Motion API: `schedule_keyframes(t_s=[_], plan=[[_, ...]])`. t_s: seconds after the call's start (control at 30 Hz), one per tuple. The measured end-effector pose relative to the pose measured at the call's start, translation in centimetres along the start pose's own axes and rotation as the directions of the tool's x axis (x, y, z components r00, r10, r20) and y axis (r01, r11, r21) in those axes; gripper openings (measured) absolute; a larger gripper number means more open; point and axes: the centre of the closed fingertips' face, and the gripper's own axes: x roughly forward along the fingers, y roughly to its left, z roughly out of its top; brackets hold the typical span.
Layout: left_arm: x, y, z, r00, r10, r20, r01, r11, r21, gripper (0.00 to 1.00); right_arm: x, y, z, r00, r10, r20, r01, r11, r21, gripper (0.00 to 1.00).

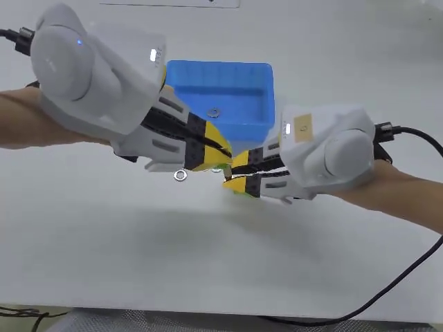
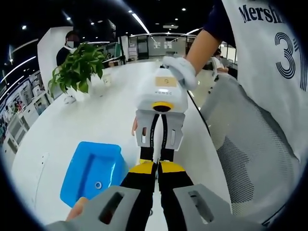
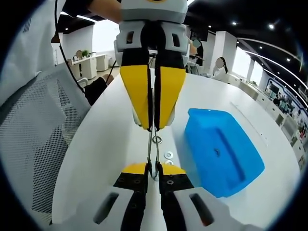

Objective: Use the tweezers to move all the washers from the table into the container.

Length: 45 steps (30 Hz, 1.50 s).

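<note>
The thin metal tweezers [image 3: 153, 149] run between my two grippers. My left gripper [image 1: 220, 158] comes in from the upper left with its yellow jaws shut on one end, and it also appears in the right gripper view [image 3: 153, 126]. My right gripper [image 1: 232, 178] [image 3: 153, 171] faces it, shut on the other end. The blue container [image 1: 242, 79] [image 3: 236, 168] sits just behind them with one washer [image 1: 213, 112] inside. A loose washer [image 1: 180, 176] lies on the white table below the left gripper. Two more washers [image 3: 157, 139] [image 3: 168, 155] lie beside the tweezers.
A black cable [image 1: 387, 290] trails from the right gripper across the table toward the front edge [image 1: 208, 315]. A potted plant [image 2: 77, 67] stands far back. A mesh chair [image 2: 245, 159] and a person in a numbered jersey [image 2: 269, 72] are at the table's side.
</note>
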Motion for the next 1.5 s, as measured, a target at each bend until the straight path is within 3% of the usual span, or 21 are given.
schedule_keyframes(t_s=[0.23, 0.57, 0.77, 1.03, 1.27, 1.5], plan=[[-1.7, 0.4, 1.5, 1.0, 0.003, 0.004, -0.003, 1.0, -0.006, 0.06, -0.9, -0.6, 2.1, 0.9995, -0.01, 0.031, 0.01, 1.0, -0.012, 0.09], [-5.0, 1.9, 4.7, 0.9998, 0.016, 0.016, -0.017, 0.998, 0.06, 0.06, -3.1, -2.9, 6.1, 0.9943, -0.062, 0.087, 0.067, 0.996, -0.054, 0.09], [-5.8, 3.0, 5.5, 0.9998, 0.017, 0.012, -0.018, 0.996, 0.091, 0.06, -3.4, -4.2, 7.1, 0.9913, -0.084, 0.101, 0.09, 0.994, -0.066, 0.09], [-6.0, 5.6, 6.1, 0.9987, 0.046, 0.023, -0.048, 0.99, 0.131, 0.06, -3.9, -7.1, 7.7, 0.9901, -0.105, 0.093, 0.114, 0.988, -0.101, 0.09], [-5.2, 8.9, 5.1, 0.9976, 0.063, 0.028, -0.066, 0.99, 0.124, 0.06, -3.3, -10.3, 6.5, 0.9901, -0.123, 0.067, 0.129, 0.986, -0.103, 0.09], [-3.4, 10.8, 2.3, 0.9982, 0.059, -0.012, -0.057, 0.992, 0.112, 0.06, -1.1, -11.6, 3.9, 0.9948, -0.101, 0.017, 0.102, 0.992, -0.08, 0.09]])
